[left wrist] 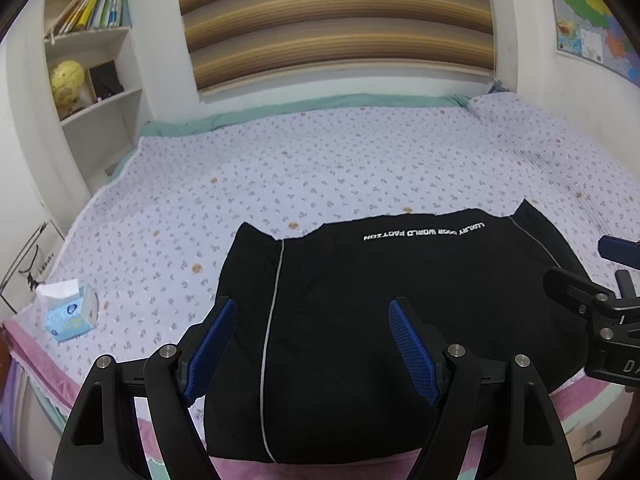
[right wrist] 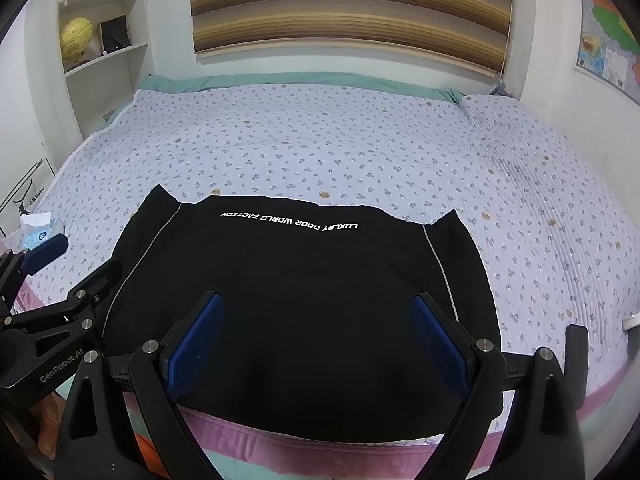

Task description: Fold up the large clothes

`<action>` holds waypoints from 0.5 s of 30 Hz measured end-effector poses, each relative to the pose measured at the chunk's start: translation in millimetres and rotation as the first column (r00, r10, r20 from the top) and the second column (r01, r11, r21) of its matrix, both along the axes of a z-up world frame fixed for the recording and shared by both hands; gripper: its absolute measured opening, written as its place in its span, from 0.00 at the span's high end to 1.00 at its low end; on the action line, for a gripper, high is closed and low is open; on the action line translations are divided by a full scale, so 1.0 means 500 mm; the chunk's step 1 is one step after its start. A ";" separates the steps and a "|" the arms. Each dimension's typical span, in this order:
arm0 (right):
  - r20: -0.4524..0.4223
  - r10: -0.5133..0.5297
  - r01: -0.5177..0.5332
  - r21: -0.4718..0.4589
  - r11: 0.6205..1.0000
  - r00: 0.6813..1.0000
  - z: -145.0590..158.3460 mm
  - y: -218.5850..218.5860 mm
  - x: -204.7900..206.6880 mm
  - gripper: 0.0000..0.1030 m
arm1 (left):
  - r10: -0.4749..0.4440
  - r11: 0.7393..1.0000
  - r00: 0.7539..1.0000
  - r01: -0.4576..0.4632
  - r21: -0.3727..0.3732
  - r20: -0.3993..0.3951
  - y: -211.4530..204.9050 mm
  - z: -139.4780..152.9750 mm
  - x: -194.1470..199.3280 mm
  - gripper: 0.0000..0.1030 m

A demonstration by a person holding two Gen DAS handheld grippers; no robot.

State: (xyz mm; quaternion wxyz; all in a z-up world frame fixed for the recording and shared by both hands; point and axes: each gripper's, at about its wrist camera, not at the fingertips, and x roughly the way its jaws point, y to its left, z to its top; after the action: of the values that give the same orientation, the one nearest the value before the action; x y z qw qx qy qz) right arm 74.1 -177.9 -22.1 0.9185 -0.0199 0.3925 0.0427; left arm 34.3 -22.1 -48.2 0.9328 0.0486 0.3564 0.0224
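Garment: black garment (left wrist: 380, 320) lies folded flat at the bed's (left wrist: 320, 160) near edge.
Left claw (left wrist: 312, 344): mine, released, holding nothing.
Right claw (right wrist: 318, 340): released too.
Risk: pinching only the top layer could drag the fold askew, off the edge.

The black garment's (right wrist: 304, 292) near hem lay hidden behind the right gripper's (right wrist: 318, 304) black arms, and the bed (right wrist: 320, 136) under it stayed unseen. Left of the garment, the left gripper (right wrist: 44, 256) was cut by the picture's edge (only one blue pad showed). On the shelf (left wrist: 100, 36) beyond the bed, the book (left wrist: 86, 8) titles were too small to read.
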 end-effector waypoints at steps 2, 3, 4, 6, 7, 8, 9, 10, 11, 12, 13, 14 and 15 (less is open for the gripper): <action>-0.002 -0.001 0.001 -0.001 1.000 1.000 -0.001 0.000 0.000 0.07 | 0.007 1.000 1.000 -0.007 0.008 -0.007 0.000 -0.005 0.003 0.23; -0.002 -0.001 0.001 -0.001 1.000 1.000 -0.002 -0.001 0.001 0.07 | 0.008 1.000 1.000 -0.008 0.008 -0.009 0.000 -0.006 0.004 0.23; -0.003 0.000 0.000 -0.001 1.000 1.000 -0.002 -0.001 0.001 0.07 | 0.008 1.000 1.000 -0.007 0.008 -0.011 0.000 -0.007 0.005 0.23; -0.006 0.002 -0.002 -0.002 1.000 1.000 -0.004 0.000 0.003 0.07 | 0.006 1.000 1.000 -0.006 0.005 -0.016 -0.001 -0.009 0.007 0.23; -0.008 0.002 -0.002 -0.003 1.000 1.000 -0.005 0.000 0.005 0.07 | 0.005 1.000 1.000 -0.005 0.002 -0.019 -0.001 -0.009 0.008 0.23; -0.008 0.003 -0.003 -0.004 1.000 1.000 -0.006 -0.001 0.006 0.07 | 0.003 1.000 1.000 -0.003 -0.004 -0.024 -0.001 -0.009 0.010 0.23; -0.010 0.004 -0.004 -0.003 1.000 1.000 -0.007 -0.001 0.007 0.07 | 0.002 1.000 1.000 -0.003 -0.007 -0.027 -0.001 -0.008 0.010 0.23; -0.011 0.004 -0.004 -0.001 1.000 1.000 -0.007 -0.001 0.009 0.07 | 0.004 1.000 1.000 -0.004 -0.007 -0.029 -0.002 -0.008 0.012 0.23; -0.012 0.006 -0.005 0.002 1.000 1.000 -0.007 -0.001 0.010 0.07 | 0.006 1.000 1.000 -0.006 -0.003 -0.030 -0.003 -0.008 0.013 0.23; -0.012 0.007 -0.007 0.004 1.000 1.000 -0.008 -0.001 0.011 0.07 | 0.008 1.000 1.000 -0.008 0.001 -0.029 -0.004 -0.008 0.014 0.23; -0.012 0.009 -0.009 0.006 1.000 1.000 -0.008 -0.002 0.013 0.07 | 0.009 1.000 1.000 -0.009 0.006 -0.029 -0.006 -0.008 0.014 0.23; -0.012 0.011 -0.011 0.007 1.000 1.000 -0.009 -0.003 0.014 0.07 | 0.010 1.000 1.000 -0.010 0.009 -0.030 -0.007 -0.008 0.015 0.23; -0.013 0.011 -0.011 0.009 1.000 1.000 -0.009 -0.004 0.016 0.07 | 0.011 1.000 0.999 -0.011 0.013 -0.030 -0.009 -0.009 0.015 0.23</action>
State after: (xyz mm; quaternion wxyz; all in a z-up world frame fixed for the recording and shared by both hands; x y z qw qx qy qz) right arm 82.1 -179.7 -26.8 0.9159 -0.0179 0.3980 0.0498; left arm 42.1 -26.7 -52.5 0.9268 0.0528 0.3708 0.0292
